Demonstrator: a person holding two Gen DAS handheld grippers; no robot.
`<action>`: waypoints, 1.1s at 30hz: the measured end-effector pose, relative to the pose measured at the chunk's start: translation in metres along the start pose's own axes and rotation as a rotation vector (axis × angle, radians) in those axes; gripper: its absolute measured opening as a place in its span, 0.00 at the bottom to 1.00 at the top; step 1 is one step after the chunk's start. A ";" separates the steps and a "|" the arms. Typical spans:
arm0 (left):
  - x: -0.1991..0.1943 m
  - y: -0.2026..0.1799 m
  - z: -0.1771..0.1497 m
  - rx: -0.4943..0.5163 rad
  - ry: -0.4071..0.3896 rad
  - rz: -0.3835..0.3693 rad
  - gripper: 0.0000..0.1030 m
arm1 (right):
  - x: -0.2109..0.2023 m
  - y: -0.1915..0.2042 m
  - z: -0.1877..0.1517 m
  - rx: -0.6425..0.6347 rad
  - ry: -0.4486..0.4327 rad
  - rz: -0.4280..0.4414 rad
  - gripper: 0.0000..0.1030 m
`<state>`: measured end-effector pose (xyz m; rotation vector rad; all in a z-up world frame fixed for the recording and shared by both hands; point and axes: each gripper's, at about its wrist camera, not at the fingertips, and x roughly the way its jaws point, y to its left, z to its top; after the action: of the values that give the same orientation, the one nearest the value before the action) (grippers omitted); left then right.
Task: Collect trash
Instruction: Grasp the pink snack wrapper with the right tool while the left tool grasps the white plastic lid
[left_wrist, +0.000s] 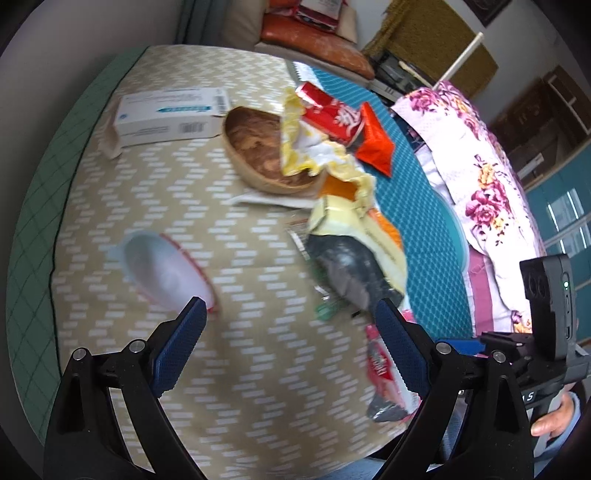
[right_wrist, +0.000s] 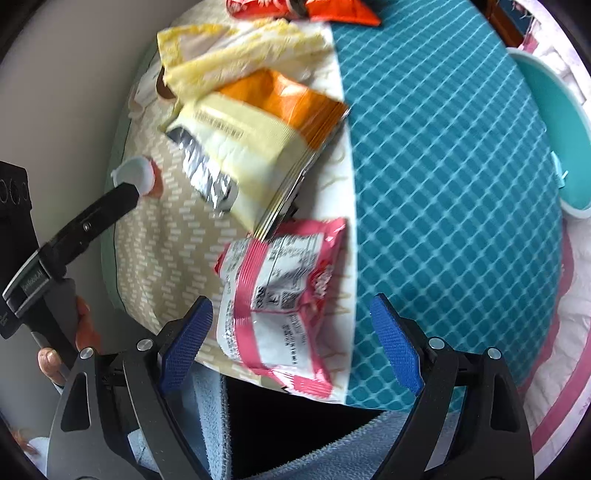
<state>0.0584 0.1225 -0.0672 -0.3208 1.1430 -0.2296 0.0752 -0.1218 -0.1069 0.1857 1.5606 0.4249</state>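
Near the table's front edge, a pink wrapper (right_wrist: 279, 306) lies lengthwise just ahead of the right gripper (right_wrist: 291, 339), jaws wide and empty; the left gripper (left_wrist: 291, 347), also wide, hovers farther off.

Both grippers (left_wrist: 291, 308) (right_wrist: 291, 306) agape, angled downward.

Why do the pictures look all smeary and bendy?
Left wrist view: the tablecloth pattern and the clear lid are streaked by motion blur, while the hand-held gripper stays sharp. Right wrist view: the pink packet print is smeared too, and the fisheye lens curves the teal mat edge.
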 end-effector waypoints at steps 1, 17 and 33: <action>-0.001 0.004 -0.001 -0.005 -0.003 0.006 0.90 | 0.004 0.002 -0.001 -0.003 0.005 0.000 0.81; -0.017 0.062 -0.002 -0.099 -0.057 0.176 0.90 | 0.050 0.035 -0.010 -0.063 -0.001 0.006 0.36; 0.011 0.061 0.005 -0.076 0.007 0.232 0.35 | -0.002 0.066 0.022 -0.126 -0.140 0.118 0.36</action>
<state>0.0684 0.1761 -0.0964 -0.2521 1.1867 0.0170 0.0876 -0.0589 -0.0794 0.2066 1.3847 0.5895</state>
